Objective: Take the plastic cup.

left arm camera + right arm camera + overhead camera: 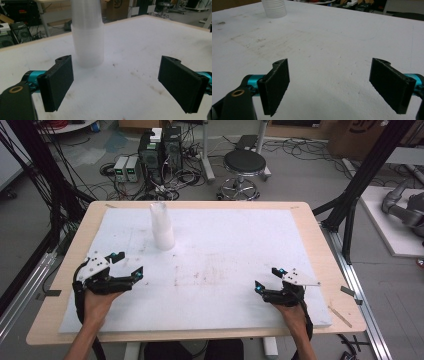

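Note:
A tall stack of translucent white plastic cups (162, 226) stands upright on the white foam mat (225, 245), toward the back left. My left gripper (128, 264) is near the mat's front left, open, with nothing between its jaws; the cup stack (87, 35) rises just ahead of it, slightly left of centre. At the front right, my right gripper (269, 279) is open and empty. In the right gripper view the cup stack (274, 8) sits far off at the upper left, and my right gripper (329, 85) hovers over bare mat.
The mat covers a wooden table (65, 285). Brown smudges mark the mat's middle (200, 272). Beyond the far edge stand a black stool (244, 165) and electronics with cables (160, 155) on the floor. A black frame post (360, 180) rises at the right.

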`<state>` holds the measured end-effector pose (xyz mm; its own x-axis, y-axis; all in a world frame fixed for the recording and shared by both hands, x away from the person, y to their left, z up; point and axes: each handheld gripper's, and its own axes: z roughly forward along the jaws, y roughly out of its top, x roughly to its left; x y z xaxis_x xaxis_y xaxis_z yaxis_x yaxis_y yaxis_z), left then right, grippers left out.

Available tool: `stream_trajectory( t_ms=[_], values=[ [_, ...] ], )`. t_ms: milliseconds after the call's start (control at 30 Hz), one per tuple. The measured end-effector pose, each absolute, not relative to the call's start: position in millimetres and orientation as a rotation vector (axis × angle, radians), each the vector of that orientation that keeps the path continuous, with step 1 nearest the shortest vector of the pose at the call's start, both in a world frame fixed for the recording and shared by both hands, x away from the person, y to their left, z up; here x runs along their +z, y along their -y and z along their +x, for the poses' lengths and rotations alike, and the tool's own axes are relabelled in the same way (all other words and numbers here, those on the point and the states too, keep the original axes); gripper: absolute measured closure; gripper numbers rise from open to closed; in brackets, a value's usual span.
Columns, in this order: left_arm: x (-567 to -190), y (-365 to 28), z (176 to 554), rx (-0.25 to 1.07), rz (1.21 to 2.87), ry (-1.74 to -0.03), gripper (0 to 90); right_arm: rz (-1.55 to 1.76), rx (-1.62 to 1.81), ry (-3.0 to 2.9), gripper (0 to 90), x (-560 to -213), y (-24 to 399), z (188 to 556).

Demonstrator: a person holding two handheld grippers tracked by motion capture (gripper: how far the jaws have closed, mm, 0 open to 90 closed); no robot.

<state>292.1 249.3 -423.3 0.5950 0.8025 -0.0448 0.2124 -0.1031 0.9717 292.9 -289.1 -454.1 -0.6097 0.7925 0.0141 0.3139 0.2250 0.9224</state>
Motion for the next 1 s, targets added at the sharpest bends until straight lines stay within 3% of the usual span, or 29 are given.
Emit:
stream_trajectory(
  t_ms=[600, 1000],
  values=[
    [-324, -250, 371, 0.614, 1.634, -0.742, 13.0, 1.017, 1.373, -2.045, 16.6, -454, 290, 294],
    [-301, -226, 427, 0.569, 1.701, -0.741, 12.9, 1.019, 1.382, -2.049, 16.6, -454, 291, 294]
  ],
)
